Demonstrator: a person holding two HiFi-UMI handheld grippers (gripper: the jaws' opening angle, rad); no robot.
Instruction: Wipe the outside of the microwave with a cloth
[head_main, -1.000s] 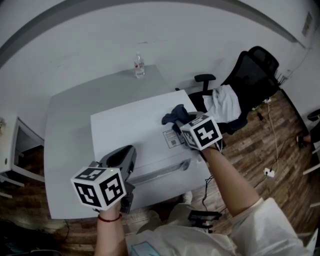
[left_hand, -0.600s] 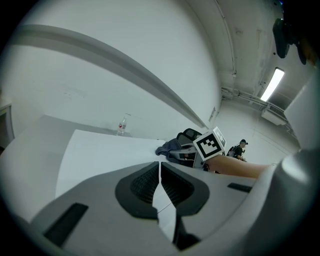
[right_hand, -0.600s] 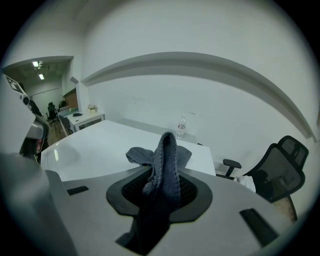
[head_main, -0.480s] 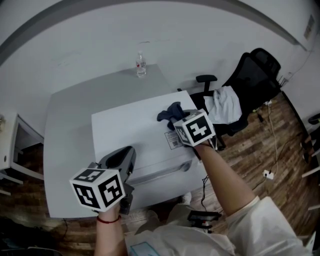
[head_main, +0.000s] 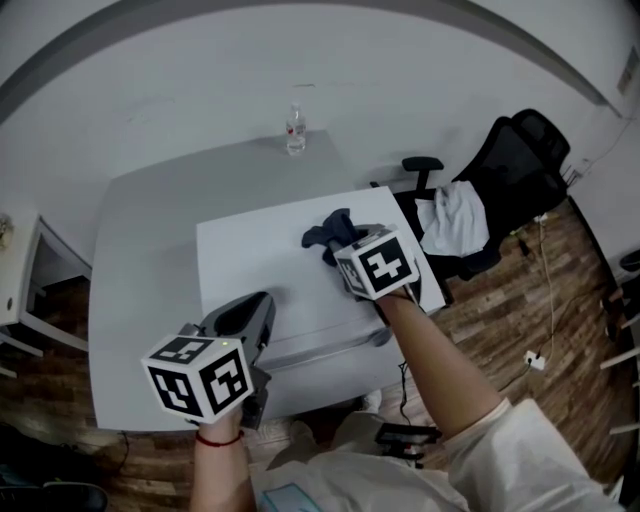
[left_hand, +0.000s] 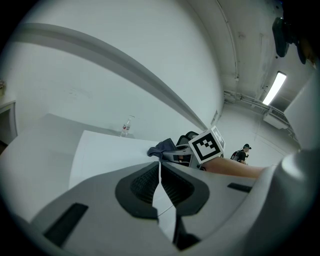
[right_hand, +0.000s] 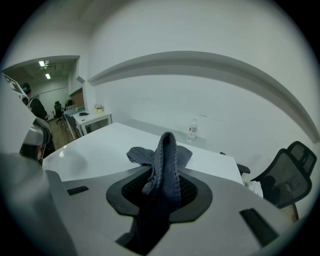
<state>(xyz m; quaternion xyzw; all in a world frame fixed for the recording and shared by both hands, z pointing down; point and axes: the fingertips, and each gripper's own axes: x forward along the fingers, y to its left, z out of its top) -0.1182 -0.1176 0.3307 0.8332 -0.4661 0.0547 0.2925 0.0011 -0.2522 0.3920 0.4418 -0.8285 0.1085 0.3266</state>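
The white microwave (head_main: 265, 262) stands on a grey table (head_main: 140, 260), seen from above. A dark blue-grey cloth (head_main: 325, 232) lies bunched on the right part of its top, and my right gripper (head_main: 342, 248) is shut on it. In the right gripper view the cloth (right_hand: 165, 155) stands up between the jaws of that gripper (right_hand: 162, 189), over the white top (right_hand: 95, 150). My left gripper (head_main: 245, 312) sits at the microwave's front left, shut with nothing in it. In the left gripper view its pads (left_hand: 145, 182) meet over the white top (left_hand: 102, 150).
A small water bottle (head_main: 296, 130) stands at the table's far edge. A black office chair (head_main: 510, 180) with a white garment (head_main: 455, 218) is at the right. The microwave's door handle (head_main: 320, 348) faces me. A white side desk (head_main: 22, 290) is at the left.
My right gripper has dragged the cloth leftward across the microwave's top, away from its right edge. The left gripper has stayed in place.
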